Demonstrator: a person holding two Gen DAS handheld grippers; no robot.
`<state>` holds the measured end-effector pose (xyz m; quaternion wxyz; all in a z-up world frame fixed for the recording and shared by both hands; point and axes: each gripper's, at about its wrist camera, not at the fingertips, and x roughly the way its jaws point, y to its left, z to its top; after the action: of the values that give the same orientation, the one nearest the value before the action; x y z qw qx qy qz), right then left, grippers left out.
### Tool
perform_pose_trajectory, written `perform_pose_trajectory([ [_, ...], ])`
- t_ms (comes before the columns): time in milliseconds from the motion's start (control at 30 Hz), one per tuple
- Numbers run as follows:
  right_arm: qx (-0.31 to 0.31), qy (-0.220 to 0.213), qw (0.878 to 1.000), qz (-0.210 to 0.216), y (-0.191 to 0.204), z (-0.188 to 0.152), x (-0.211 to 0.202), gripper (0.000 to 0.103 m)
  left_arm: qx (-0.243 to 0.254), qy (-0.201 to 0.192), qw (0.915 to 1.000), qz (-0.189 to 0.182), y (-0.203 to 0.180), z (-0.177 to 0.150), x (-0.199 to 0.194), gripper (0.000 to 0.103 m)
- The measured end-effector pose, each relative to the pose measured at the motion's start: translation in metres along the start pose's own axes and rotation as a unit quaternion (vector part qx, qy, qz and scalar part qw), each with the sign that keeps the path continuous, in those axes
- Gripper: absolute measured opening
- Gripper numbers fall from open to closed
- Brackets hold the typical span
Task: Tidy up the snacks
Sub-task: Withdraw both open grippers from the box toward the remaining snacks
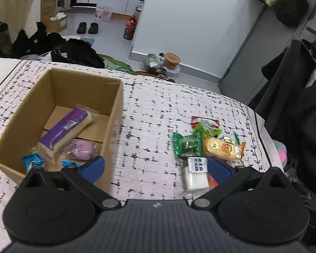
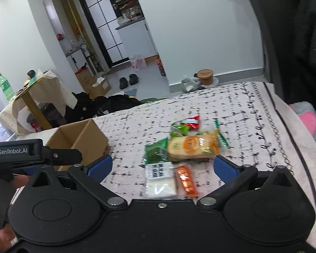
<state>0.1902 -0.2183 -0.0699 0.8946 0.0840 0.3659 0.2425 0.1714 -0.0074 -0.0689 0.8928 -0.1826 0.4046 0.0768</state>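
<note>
1. Both pairs of fingers stand apart and empty: our left gripper (image 1: 155,168) and right gripper (image 2: 163,166).
2. We see loose snacks (image 2: 189,147) at twelve o'clock of the right gripper; the cardboard box (image 1: 115,113) at ten.
3. We judge the white packet (image 2: 160,181) light, soft and slippery; pinch across its middle.

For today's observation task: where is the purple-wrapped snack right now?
In the left wrist view, the purple-wrapped snack lies inside the cardboard box, left of the loose snack pile.

Patterned bedspread (image 1: 158,109) carries cardboard box (image 1: 115,113), snack packets (image 1: 212,147).
</note>
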Motion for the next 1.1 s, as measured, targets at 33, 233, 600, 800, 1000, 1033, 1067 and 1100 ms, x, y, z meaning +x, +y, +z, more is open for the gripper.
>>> perform_pose_trajectory([
  [33, 0.002, -0.001, 1.0, -0.003, -0.004, 0.0, -0.001, 0.103, 0.003, -0.001, 1.0, -0.003, -0.002, -0.001, 0.0, 0.103],
  [233, 0.008, 0.001, 1.0, -0.023, -0.023, -0.005, -0.001, 0.103, 0.016, 0.001, 0.9998, -0.015, -0.02, -0.005, 0.007, 0.103],
  [600, 0.028, 0.012, 0.999, -0.027, -0.053, -0.007, 0.003, 0.103, 0.018, 0.01, 0.9992, -0.035, -0.042, -0.008, 0.038, 0.102],
  [800, 0.047, 0.014, 0.998, -0.026, -0.061, -0.005, 0.017, 0.099, 0.015, 0.016, 0.9988, -0.043, -0.044, -0.004, 0.062, 0.101],
  [1000, 0.062, 0.018, 0.998, -0.024, -0.064, 0.0, 0.039, 0.093, 0.022, 0.008, 0.9987, -0.046, -0.044, 0.003, 0.081, 0.1],
  [1033, 0.065, 0.019, 0.997, -0.023, -0.065, 0.0, 0.042, 0.092, 0.024, 0.01, 0.9986, -0.046, -0.044, 0.005, 0.083, 0.1],
  [1067, 0.069, 0.021, 0.997, -0.021, -0.065, 0.001, 0.045, 0.091, 0.025, 0.01, 0.9985, -0.047, -0.044, 0.006, 0.086, 0.099],
  [1100, 0.072, 0.021, 0.997, -0.019, -0.066, 0.002, 0.048, 0.09, 0.025, 0.009, 0.9986, -0.047, -0.044, 0.007, 0.088, 0.099],
])
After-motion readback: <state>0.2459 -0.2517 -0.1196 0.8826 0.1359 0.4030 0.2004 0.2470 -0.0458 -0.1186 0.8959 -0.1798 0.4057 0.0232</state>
